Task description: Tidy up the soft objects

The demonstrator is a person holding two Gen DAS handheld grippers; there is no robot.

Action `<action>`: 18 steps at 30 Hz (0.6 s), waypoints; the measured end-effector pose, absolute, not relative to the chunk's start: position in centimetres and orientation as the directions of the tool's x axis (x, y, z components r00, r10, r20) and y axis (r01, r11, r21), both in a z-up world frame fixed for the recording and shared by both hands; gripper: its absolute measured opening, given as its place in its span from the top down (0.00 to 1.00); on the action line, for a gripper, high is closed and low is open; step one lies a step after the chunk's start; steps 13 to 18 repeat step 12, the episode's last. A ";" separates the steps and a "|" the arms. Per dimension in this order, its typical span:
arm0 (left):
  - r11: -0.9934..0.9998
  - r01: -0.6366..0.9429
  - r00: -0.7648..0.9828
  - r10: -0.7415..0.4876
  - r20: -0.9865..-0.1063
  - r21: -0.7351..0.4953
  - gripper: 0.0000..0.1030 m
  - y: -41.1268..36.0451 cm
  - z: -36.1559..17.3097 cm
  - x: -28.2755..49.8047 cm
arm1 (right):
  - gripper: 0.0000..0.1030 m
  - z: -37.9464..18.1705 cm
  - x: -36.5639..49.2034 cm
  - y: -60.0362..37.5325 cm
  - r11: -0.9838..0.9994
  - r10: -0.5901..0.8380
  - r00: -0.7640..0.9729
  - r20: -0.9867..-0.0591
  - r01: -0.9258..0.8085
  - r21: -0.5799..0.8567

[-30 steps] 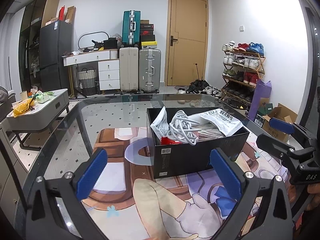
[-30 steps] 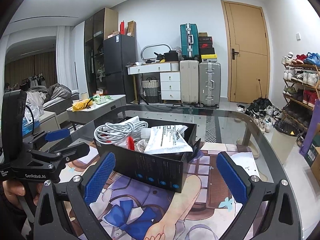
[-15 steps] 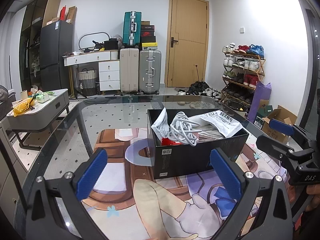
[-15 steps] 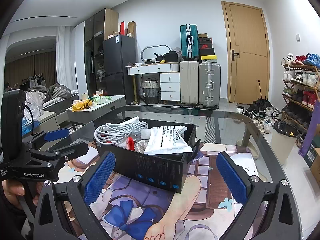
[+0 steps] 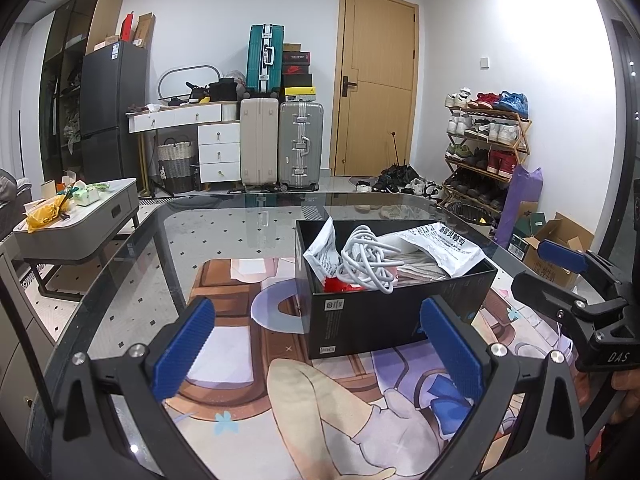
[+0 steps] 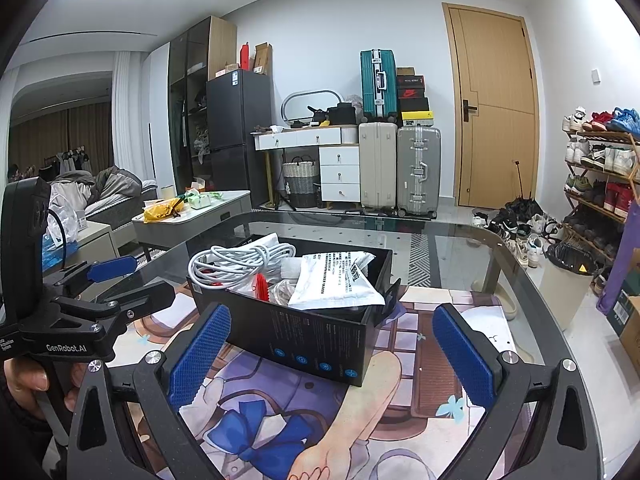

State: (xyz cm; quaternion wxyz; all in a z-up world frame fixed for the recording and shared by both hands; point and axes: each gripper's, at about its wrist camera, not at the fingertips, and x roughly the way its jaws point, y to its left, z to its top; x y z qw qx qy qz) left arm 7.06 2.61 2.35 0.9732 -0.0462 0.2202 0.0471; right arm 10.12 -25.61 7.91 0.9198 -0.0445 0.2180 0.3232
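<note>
Both grippers, left gripper (image 5: 318, 354) and right gripper (image 6: 330, 354), have matte black frames, ribbed blue pads (image 6: 199, 356), silver screws (image 5: 496, 349), white "GenRobot.AI" lettering.

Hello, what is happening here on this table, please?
A person holds two handheld grippers over a glass table with a printed mat. Both the left gripper and the right gripper are open and empty, pointing at a black box. The box holds a coiled white cable, white printed pouches and something red. Nothing has been picked up yet.
</note>
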 end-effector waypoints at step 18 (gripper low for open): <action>0.991 -0.117 0.902 0.076 -0.425 -0.070 0.00 2.6 2.5 6.8 | 0.00 7.9 10.1 -25.6 0.787 0.575 0.696 -0.430 -0.614 0.059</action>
